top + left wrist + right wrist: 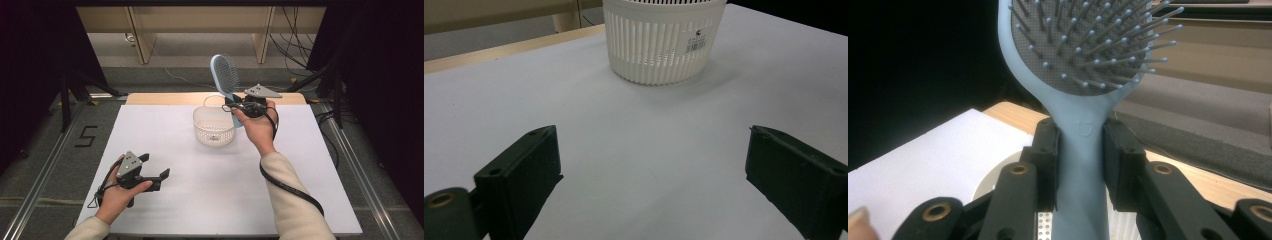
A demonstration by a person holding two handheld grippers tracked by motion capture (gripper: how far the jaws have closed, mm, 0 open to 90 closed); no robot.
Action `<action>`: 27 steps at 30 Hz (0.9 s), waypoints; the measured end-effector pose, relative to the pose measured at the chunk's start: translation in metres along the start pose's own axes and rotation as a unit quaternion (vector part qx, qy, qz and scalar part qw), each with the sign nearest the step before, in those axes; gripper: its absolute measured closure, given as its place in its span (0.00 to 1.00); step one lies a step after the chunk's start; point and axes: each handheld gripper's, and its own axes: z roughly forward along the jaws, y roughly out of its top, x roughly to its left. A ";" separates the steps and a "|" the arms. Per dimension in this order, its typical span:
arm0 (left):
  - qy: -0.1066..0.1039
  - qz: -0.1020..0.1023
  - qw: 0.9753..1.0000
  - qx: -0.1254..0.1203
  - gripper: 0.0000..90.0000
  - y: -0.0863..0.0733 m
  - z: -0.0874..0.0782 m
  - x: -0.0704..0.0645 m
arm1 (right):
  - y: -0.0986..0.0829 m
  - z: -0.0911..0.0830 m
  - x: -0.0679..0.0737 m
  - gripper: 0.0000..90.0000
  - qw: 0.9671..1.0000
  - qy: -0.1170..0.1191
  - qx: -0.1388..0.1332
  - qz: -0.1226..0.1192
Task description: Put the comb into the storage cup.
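A light blue hairbrush [225, 75] with a grey bristle pad stands upright, head up, held by its handle [1082, 165] in my right gripper [239, 106]. That gripper is shut on the handle, lifted just above the right rim of a white slatted basket [214, 125]. The basket [663, 40] stands on the white table at the back centre. My left gripper [155, 172] hovers open near the table's front left, nothing between its jaws [651, 170], pointing toward the basket.
The white table top [210, 185] ends in a wooden strip [165, 98] at the far edge. Beyond it are a grey floor, wooden furniture legs and cables. Black curtains flank both sides.
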 end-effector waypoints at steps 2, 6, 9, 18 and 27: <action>0.000 0.000 1.000 0.000 0.08 0.000 0.000 0.000 | 0.000 0.000 0.000 0.78 1.000 0.000 0.000 0.000; 0.000 0.000 1.000 0.000 0.08 0.000 0.000 0.000 | 0.001 0.001 0.000 0.78 1.000 -0.001 0.001 0.001; 0.000 0.000 1.000 0.000 0.08 0.000 0.000 0.000 | 0.001 0.002 0.000 0.78 1.000 0.000 0.002 0.000; 0.000 0.000 1.000 0.000 0.08 0.000 0.000 0.000 | 0.003 0.004 0.001 0.78 1.000 0.003 0.002 0.000; 0.000 0.001 1.000 0.000 0.08 0.000 0.000 0.000 | 0.004 0.006 0.001 0.78 1.000 0.003 0.002 0.000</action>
